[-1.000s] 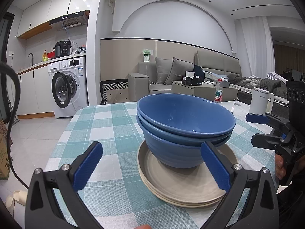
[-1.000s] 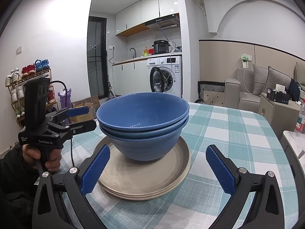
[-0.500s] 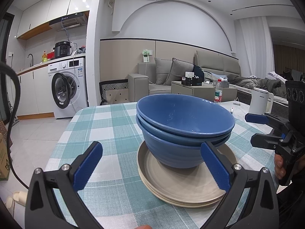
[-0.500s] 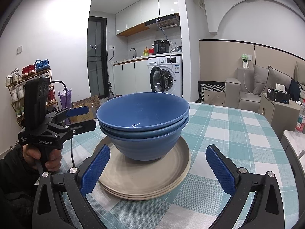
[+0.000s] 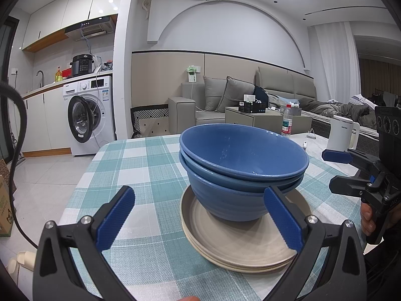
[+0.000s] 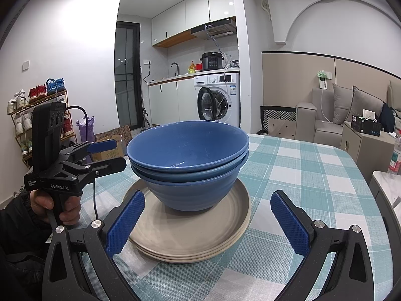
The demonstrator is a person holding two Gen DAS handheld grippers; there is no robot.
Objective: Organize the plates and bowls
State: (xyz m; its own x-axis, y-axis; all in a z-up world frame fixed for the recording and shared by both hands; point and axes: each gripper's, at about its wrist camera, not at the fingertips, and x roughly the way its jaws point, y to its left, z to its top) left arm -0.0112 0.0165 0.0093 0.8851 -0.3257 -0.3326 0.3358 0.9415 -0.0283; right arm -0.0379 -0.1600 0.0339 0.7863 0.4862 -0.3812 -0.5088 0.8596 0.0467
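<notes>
Three nested blue bowls [image 5: 240, 165] stand on a stack of beige plates [image 5: 225, 238] on the checked tablecloth [image 5: 140, 165]. The same bowls [image 6: 190, 160] and plates [image 6: 195, 235] show in the right wrist view. My left gripper [image 5: 198, 218] is open and empty, held just short of the stack on its left side. My right gripper [image 6: 205, 220] is open and empty, facing the stack from the other side. Each gripper also shows in the other's view, the right one [image 5: 351, 173] and the left one [image 6: 102, 155], both apart from the dishes.
A white kettle [image 5: 340, 135] and a water bottle [image 5: 287, 123] stand beyond the table's far right. The table's edge [image 5: 82, 175] drops to the floor on the left. A washing machine [image 5: 87, 115] and a sofa [image 5: 220, 102] lie beyond.
</notes>
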